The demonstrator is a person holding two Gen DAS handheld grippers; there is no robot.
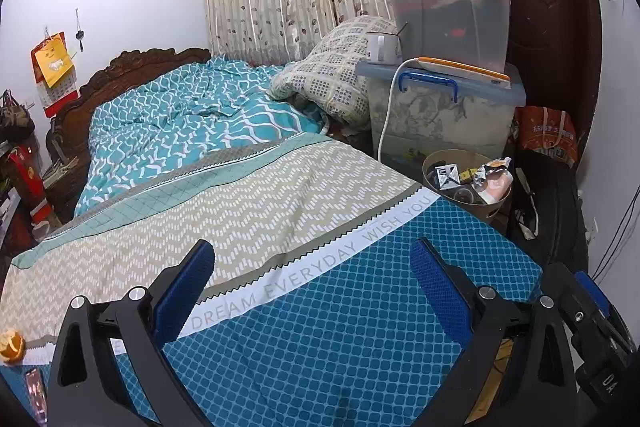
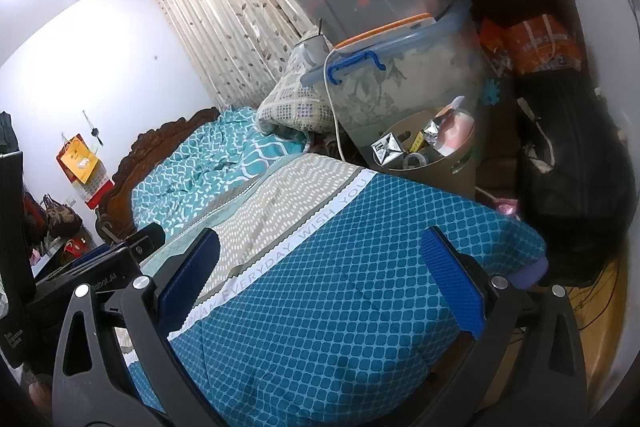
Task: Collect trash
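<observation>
A tan round bin (image 1: 494, 209) stands beside the bed's far right corner, holding wrappers, a foil packet and other rubbish; the right wrist view shows this bin (image 2: 452, 163) too. An orange peel (image 1: 12, 347) lies on the bedspread at the lower left edge, left of my left gripper (image 1: 314, 267). That gripper hovers open over the blue patterned bedspread (image 1: 328, 323) with nothing between its fingers. My right gripper (image 2: 320, 255) is open as well, empty, above the same blue cover, with the bin ahead and to its right.
Stacked clear storage boxes (image 1: 444, 107) with a mug (image 1: 378, 47) on the lowest lid stand behind the bin. A folded quilt (image 1: 332, 75) lies on the bed. A phone (image 1: 35, 393) lies near the peel. A black bag (image 2: 572, 171) sits right of the bin.
</observation>
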